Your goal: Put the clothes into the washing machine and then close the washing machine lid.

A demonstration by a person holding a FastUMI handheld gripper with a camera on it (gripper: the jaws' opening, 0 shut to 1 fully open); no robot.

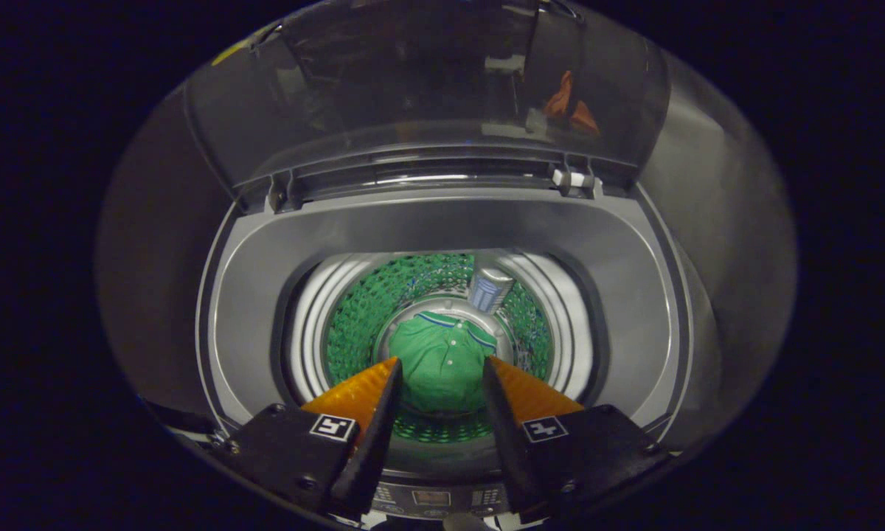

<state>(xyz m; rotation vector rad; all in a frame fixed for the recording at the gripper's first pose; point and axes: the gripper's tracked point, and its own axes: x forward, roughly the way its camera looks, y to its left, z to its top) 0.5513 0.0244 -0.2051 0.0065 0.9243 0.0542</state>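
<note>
A: Starting at the left — what's there?

B: The grey top deck of the washing machine [265,295], curving round the opening. Inside it, the drum [354,324], its ribbed wall lit pale and its perforated side glowing green.

A: And in the middle?

B: A green polo shirt [442,361] with a striped collar and a buttoned placket, lying on the drum floor. It sits beyond the gripper [442,363], seen through the gap between the two fingers.

A: Is the gripper holding it?

B: No — the fingers are spread wide apart, with nothing between them but open air above the drum. They hang over the near rim, just above the control panel [431,498].

A: Further right?

B: A pale ribbed piece [490,289] stands against the drum's back wall; it may be a filter, though the view is too small to be sure.

A: And the lid?

B: The lid [428,88] is raised, its dark transparent pane leaning back behind the opening, hinged at the rear.
</note>
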